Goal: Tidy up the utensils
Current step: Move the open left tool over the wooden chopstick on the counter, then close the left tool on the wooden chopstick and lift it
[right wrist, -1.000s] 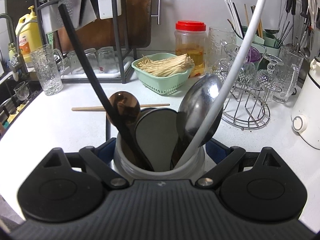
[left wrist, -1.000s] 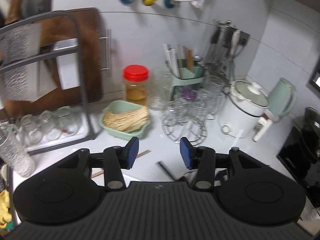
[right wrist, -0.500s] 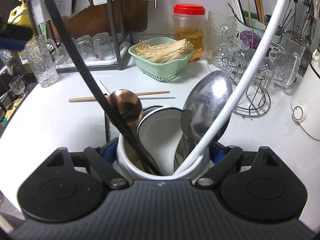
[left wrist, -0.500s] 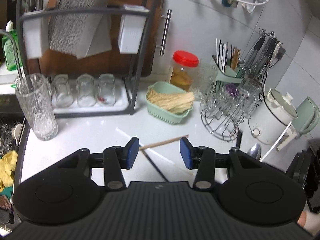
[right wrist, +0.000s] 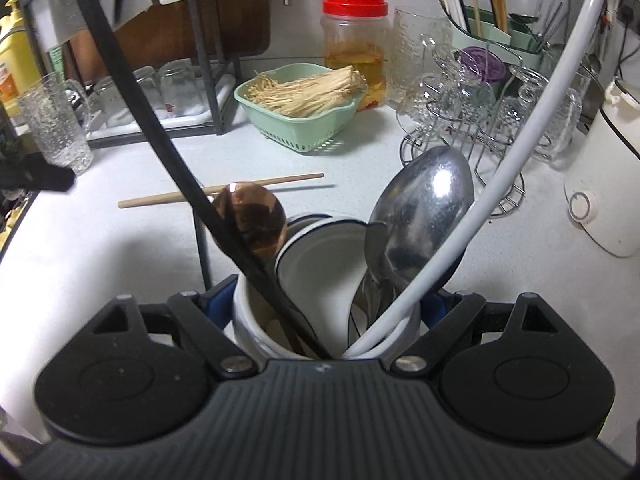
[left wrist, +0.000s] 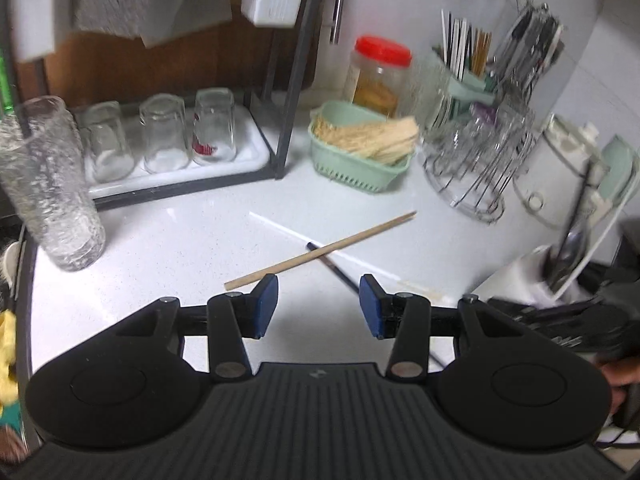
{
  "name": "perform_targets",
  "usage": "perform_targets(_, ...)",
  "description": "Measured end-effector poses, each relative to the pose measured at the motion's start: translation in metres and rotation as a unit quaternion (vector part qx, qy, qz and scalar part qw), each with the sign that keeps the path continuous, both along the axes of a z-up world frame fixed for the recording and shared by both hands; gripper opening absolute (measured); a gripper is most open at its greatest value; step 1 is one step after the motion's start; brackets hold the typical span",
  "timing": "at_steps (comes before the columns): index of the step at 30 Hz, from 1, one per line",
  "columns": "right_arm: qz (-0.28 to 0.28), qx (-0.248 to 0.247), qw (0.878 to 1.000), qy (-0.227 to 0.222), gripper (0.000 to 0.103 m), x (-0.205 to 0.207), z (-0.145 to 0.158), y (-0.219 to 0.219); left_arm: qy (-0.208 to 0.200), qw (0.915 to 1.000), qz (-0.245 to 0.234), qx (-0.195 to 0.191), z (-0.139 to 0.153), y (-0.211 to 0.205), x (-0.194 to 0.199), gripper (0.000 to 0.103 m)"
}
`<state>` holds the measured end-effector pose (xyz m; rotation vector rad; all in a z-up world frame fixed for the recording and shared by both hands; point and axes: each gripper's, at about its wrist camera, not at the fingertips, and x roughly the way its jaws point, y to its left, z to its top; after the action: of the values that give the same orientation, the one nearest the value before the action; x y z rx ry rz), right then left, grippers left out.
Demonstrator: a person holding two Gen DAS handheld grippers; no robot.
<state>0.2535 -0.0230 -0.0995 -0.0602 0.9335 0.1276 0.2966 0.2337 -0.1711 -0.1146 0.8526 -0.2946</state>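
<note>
No legible text; perhaps a red print on one upturned glass (left wrist: 213, 128), unreadable.

The worktop (left wrist: 160, 248) is white with a faint speckle. On it lie a pale wooden chopstick (left wrist: 320, 252), a dark one (left wrist: 332, 266) and a white one (left wrist: 280, 227). The basket (right wrist: 304, 132) is mint green and holds straw-coloured strands. The jar (right wrist: 354, 36) has a red lid over amber contents. The utensil holder (right wrist: 256, 316) is white; in it stand a black handle (right wrist: 132, 108), a white handle (right wrist: 520, 148), a coppery brown spoon (right wrist: 252, 220) and a shiny silver spoon (right wrist: 424, 208). The tall glass (left wrist: 48, 184) is clear with a pebbled pattern. Both grippers' pads (left wrist: 264, 306) are blue on black bodies.
</note>
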Motion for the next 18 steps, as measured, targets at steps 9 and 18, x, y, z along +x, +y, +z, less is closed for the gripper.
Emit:
perform_targets(9,-0.04,-0.005,0.999,0.0,0.09,-0.002,0.0,0.006,-0.003,0.9927,-0.099,0.069,-0.03,-0.003,0.039,0.051)
perform_targets(18,-0.072,-0.008,0.997,0.003,0.09,-0.003,-0.001,0.01,0.021,0.9869,-0.15,0.056,-0.063,-0.003,0.083,0.037)
